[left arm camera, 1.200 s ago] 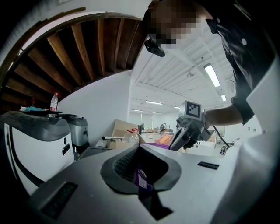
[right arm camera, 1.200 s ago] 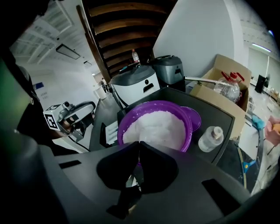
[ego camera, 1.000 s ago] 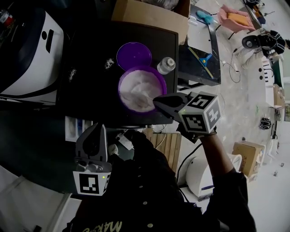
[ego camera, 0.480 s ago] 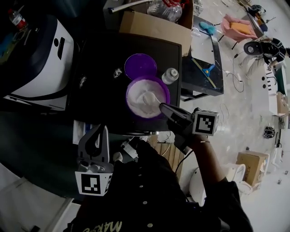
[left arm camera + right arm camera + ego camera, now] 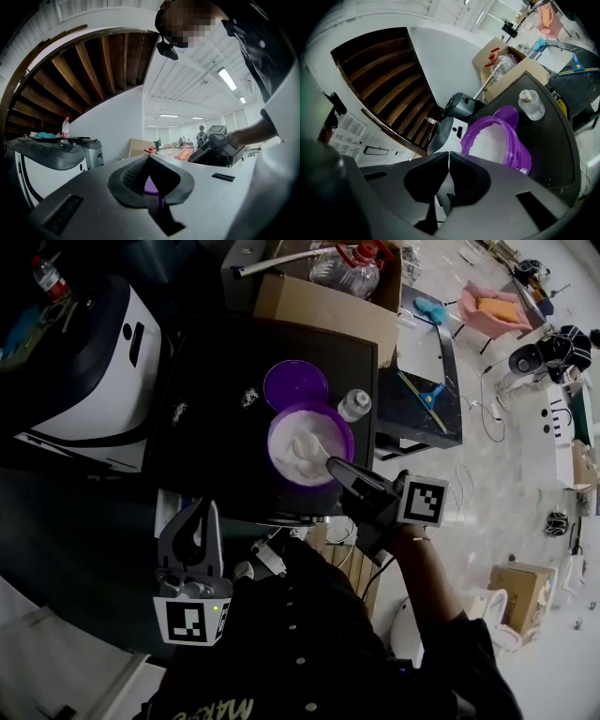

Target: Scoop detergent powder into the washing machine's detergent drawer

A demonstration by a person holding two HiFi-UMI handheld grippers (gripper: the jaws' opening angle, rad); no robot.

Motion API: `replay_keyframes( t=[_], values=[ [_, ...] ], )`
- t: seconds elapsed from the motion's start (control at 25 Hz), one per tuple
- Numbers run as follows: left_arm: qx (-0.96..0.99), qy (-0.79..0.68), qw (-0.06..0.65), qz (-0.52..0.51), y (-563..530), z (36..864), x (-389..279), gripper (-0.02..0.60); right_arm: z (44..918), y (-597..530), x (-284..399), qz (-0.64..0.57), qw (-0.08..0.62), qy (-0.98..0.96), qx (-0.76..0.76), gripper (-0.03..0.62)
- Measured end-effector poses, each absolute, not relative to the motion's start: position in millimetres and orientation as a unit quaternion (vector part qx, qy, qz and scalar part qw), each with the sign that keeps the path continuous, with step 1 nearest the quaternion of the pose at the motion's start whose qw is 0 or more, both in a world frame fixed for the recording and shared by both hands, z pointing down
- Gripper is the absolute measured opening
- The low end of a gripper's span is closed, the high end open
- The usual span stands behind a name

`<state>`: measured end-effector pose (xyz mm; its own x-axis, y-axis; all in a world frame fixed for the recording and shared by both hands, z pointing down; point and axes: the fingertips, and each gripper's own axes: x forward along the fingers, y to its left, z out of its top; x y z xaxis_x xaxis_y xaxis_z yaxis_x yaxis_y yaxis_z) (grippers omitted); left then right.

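Saw right gripper (image 5: 333,465) with jaws pressed together, tip at the near rim of the purple tub (image 5: 272,444) of white powder (image 5: 302,448); couldn't tell if anything thin was pinched. Saw left gripper (image 5: 199,507) closed too, nothing in it, low by the black table (image 5: 216,456) edge, well apart from the tub. Noted lid (image 5: 295,383) and bottle (image 5: 353,405) just behind the tub, white machine (image 5: 94,381) off to the left.

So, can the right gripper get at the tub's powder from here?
Probably yes: the tub is open, lid lying beyond it, and the shut right gripper sits at its near rim, nothing between.
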<state>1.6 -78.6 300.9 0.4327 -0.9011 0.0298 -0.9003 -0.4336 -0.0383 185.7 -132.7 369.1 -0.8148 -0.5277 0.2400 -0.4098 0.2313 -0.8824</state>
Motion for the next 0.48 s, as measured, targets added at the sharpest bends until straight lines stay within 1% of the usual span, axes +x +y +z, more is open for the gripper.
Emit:
replay_keyframes(
  t=[0.24,0.48],
  values=[
    [-0.825,0.564,0.011,-0.028,-62.9,297.0,-27.6,0.015,350.4,-125.0,134.6,-0.545,0.049,0.802,-0.241,0.032],
    [-0.778,0.627,0.009,-0.037,-37.8,298.2,-76.6,0.015,343.4,-115.9,69.8,-0.55,0.027,0.817,-0.171,0.032]
  ],
)
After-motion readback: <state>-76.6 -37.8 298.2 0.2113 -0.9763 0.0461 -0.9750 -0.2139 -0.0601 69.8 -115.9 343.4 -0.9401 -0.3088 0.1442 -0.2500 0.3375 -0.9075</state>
